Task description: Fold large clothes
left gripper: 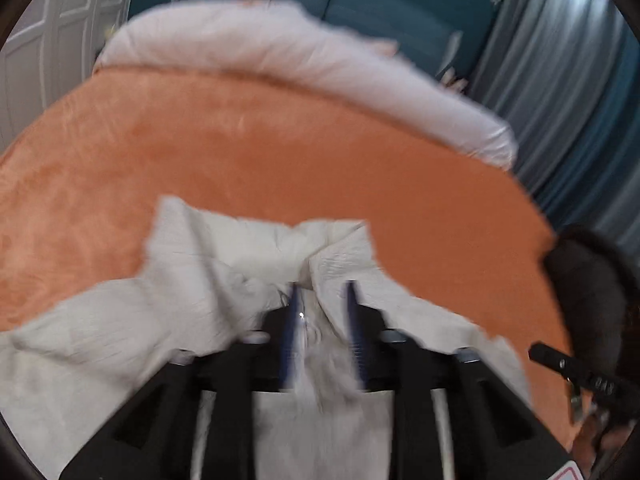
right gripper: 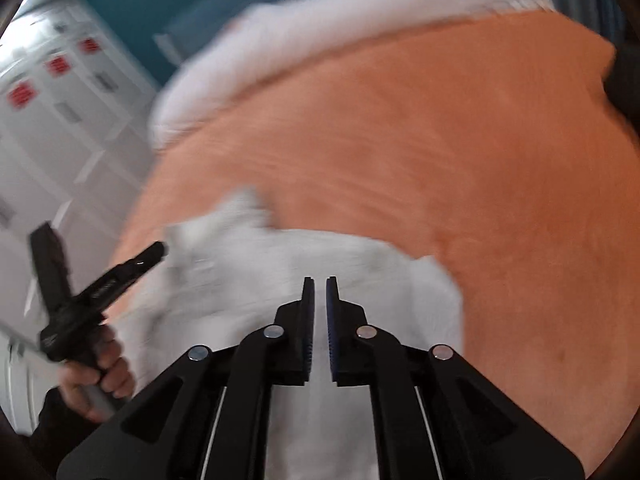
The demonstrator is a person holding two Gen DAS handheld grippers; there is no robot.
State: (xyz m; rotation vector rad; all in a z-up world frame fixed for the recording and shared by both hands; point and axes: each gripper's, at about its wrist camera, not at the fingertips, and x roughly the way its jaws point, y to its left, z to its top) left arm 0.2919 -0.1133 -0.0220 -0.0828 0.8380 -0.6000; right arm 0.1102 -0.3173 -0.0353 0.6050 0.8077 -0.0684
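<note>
A white shirt (left gripper: pixel 192 264) lies rumpled on the orange bedspread (left gripper: pixel 280 152). The left gripper (left gripper: pixel 323 292) pinches a bunched fold of it. The right gripper (right gripper: pixel 319 286), at 6 o'clock, stands over it with jaws narrow, holding nothing visible.

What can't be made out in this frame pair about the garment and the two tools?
- White garment: motion blur in both views hides its type and fold state; its near part is covered by the tool bodies.
- Left tool: cloth lies between its fingers in the left wrist view; blur leaves a firm pinch unclear.
- Right tool: narrow gap in the right wrist view; whether cloth is caught is unclear.
</note>
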